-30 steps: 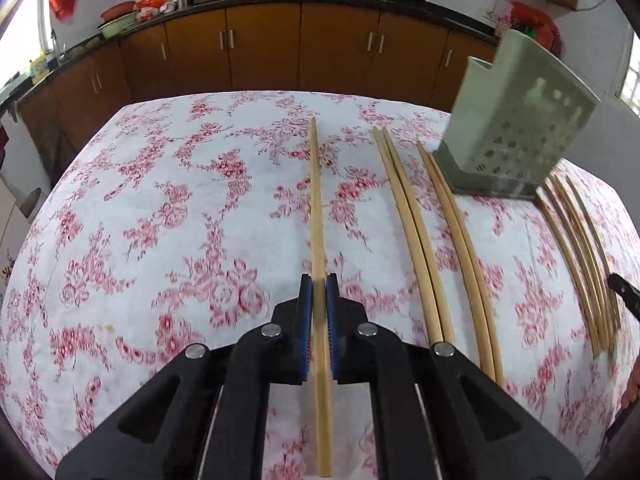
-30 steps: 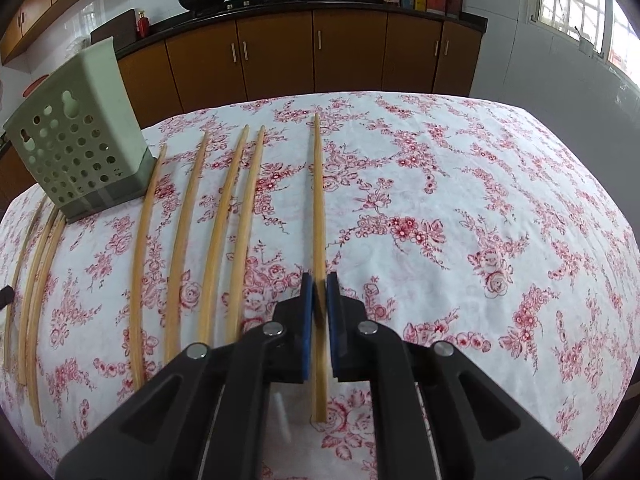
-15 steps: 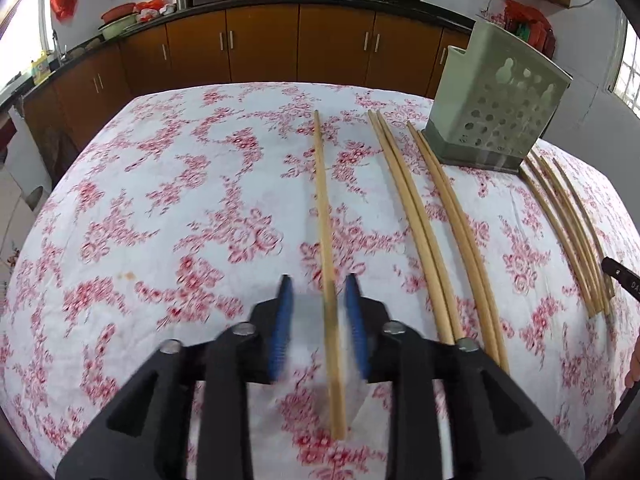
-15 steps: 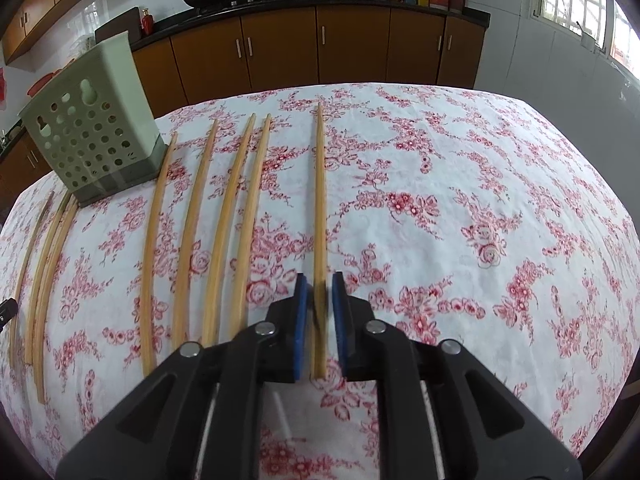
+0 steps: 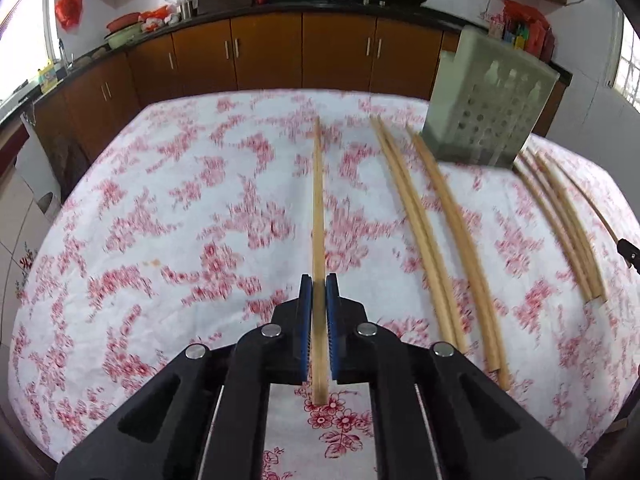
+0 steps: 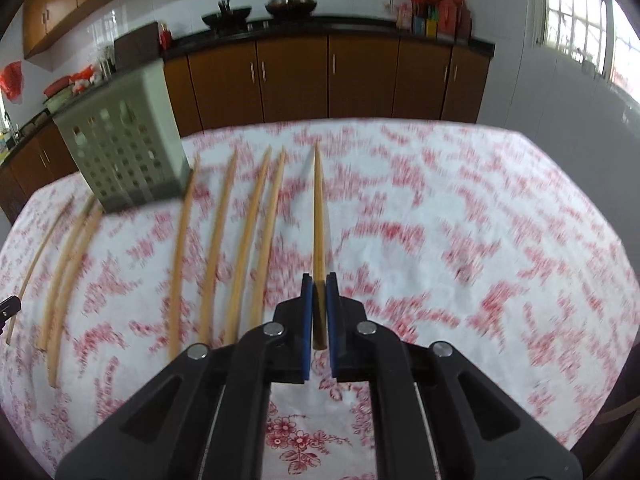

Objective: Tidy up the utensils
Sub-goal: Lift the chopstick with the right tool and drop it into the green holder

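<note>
Indoors, each gripper, left [image 5: 319, 280] and right [image 6: 319, 279], clamps a chopstick [image 5: 318, 200] over the floral tablecloth [image 5: 160, 220], brown kitchen cabinets [image 5: 264, 56] behind

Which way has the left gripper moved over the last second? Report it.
Yes: the left gripper has backed away from the green holder, which looks smaller now. Its jaws have just closed on the chopstick.

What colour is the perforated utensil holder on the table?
Pale grey-green; the utensil holder shows best in the right wrist view.
</note>
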